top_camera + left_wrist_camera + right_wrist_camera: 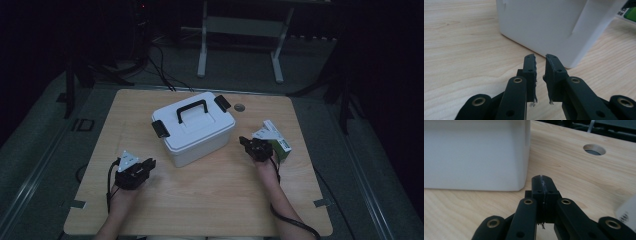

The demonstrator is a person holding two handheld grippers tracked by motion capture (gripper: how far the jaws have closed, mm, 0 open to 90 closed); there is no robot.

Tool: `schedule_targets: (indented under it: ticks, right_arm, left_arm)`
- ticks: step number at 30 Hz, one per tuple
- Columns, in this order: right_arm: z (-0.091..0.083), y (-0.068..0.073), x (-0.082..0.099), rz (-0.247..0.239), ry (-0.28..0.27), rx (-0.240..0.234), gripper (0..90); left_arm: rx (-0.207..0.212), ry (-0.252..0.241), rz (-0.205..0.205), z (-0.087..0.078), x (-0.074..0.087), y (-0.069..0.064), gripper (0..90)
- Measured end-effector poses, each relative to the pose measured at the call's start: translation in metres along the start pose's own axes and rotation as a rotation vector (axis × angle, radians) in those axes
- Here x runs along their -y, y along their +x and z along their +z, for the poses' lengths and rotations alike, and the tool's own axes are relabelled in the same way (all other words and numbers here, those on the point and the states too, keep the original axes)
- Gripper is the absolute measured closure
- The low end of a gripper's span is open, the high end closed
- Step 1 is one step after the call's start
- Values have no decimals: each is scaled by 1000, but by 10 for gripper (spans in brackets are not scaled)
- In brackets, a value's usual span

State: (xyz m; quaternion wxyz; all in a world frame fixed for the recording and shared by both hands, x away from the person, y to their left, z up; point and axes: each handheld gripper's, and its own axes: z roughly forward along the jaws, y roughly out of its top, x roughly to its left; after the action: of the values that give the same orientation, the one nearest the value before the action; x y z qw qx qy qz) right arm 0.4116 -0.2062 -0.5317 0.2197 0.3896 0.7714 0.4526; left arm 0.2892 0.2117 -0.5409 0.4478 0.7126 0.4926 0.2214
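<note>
a: on the wooden table (210, 200), centre, a white storage box (194, 128) stands with its lid on; a black handle (192, 109) lies across the lid and a black latch (160, 128) sits at each end.

b: and the left gripper (148, 165)?

a: it sits near the box's front-left corner, apart from it. in the left gripper view its jaws point at the box wall (541, 27), standing narrow with a slim gap between the pads and nothing in that gap.

b: the right gripper (245, 142)?

a: it sits just off the box's right side. in the right gripper view the jaws are pressed fully together, pad against pad, nothing held, and the box's corner (522, 157) rises just to their left without touching them.

b: what lies beside that hand?

a: a small white and green carton (274, 137), just behind the gripper; the high view is dim, so whether the hand touches it cannot be told. a round hole (239, 107) in the tabletop lies beyond the box's right end, also seen in the right gripper view (594, 149).
</note>
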Motion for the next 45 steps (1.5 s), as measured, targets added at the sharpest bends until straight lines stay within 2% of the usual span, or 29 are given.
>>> schedule_targets:
  ticks: [3, 6, 9, 17, 18, 19, 21, 24, 27, 28, 31, 35, 41, 45]
  right_arm:
    - [7, 0, -2, 0, 9, 10, 899]
    - [19, -4, -7, 10, 29, 22, 899]
    - [24, -5, -11, 17, 29, 15, 899]
    - [39, -5, -21, 43, 26, 3, 898]
    - [44, -5, -24, 45, 27, 3, 898]
    - [44, -5, -24, 45, 27, 3, 898]
    - [49, -4, -28, 33, 38, 22, 897]
    - [54, -4, -32, 37, 38, 12, 898]
    - [55, -4, -35, 39, 36, 9, 898]
    - [56, -4, -37, 41, 17, -11, 898]
    - [56, -4, -38, 43, 12, -24, 898]
    - [55, -2, -37, 25, 6, -30, 898]
    - [51, 0, -35, 7, 1, -46, 899]
    - [48, 2, -34, 15, -5, -54, 900]
  left_arm:
    - [4, 11, 4, 6, -2, 1, 825]
    - [7, -8, 15, 15, -7, 1, 853]
    - [3, -15, 15, 19, -10, 1, 884]
    - [14, -46, 37, 33, -21, -4, 895]
    - [0, -47, 46, 36, -25, -5, 895]
    - [0, -47, 46, 36, -25, -5, 895]
    - [-8, -47, 20, 39, -30, -2, 895]
    - [-16, -49, 17, 42, -33, -1, 894]
    - [-11, -40, 16, 44, -34, 0, 894]
    - [-8, -32, 18, 45, -34, 0, 894]
    - [-6, -28, 24, 46, -34, -1, 894]
    - [-4, -34, 29, 47, -34, -2, 893]
    - [-24, -36, 20, 46, -35, -2, 893]
    - [-27, -22, 19, 45, -37, 0, 894]
